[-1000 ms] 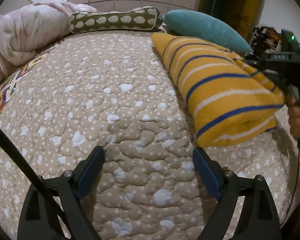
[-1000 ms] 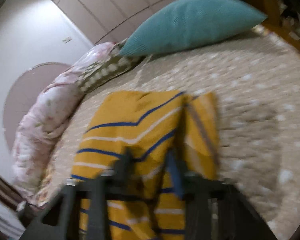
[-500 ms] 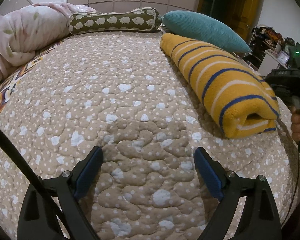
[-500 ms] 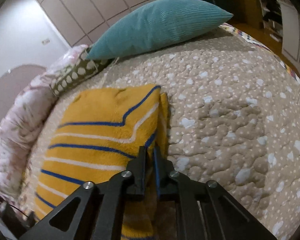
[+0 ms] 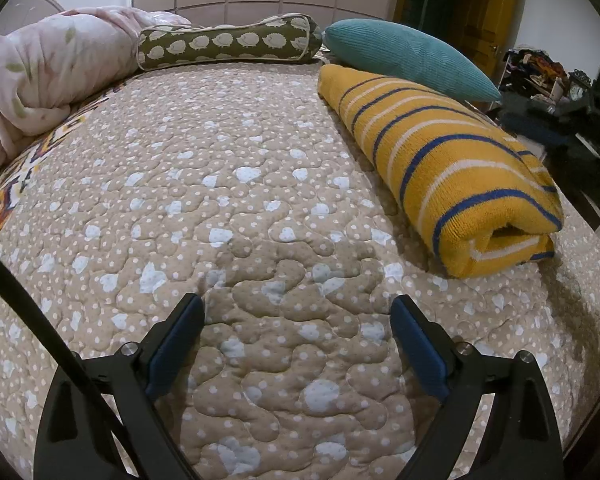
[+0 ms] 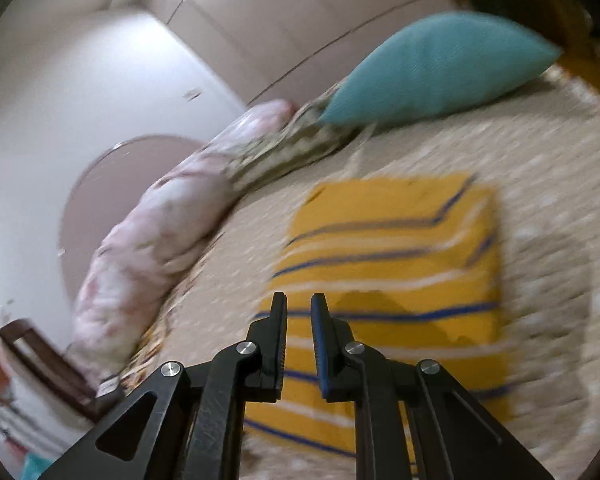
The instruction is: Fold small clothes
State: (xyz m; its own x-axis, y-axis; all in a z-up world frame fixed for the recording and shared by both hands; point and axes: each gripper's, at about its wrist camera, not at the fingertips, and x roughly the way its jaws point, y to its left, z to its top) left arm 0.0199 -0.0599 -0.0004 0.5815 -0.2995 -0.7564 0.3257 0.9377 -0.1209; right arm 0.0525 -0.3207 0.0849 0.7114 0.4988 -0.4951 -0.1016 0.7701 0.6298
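The left gripper holds its fingers wide apart and empty above the quilted bedspread; the right gripper has fingers nearly together, gripping nothing, above the folded garment. That striped yellow garment lies doubled on the bedspread's right side, just beside the teal pillow, apparently finished.

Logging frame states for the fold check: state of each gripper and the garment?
left gripper: open wide, empty, over the quilt
right gripper: narrow gap between fingers, holding nothing, above the garment; view blurred
yellow striped garment: folded into a thick bundle, lying on the quilt beside the teal pillow
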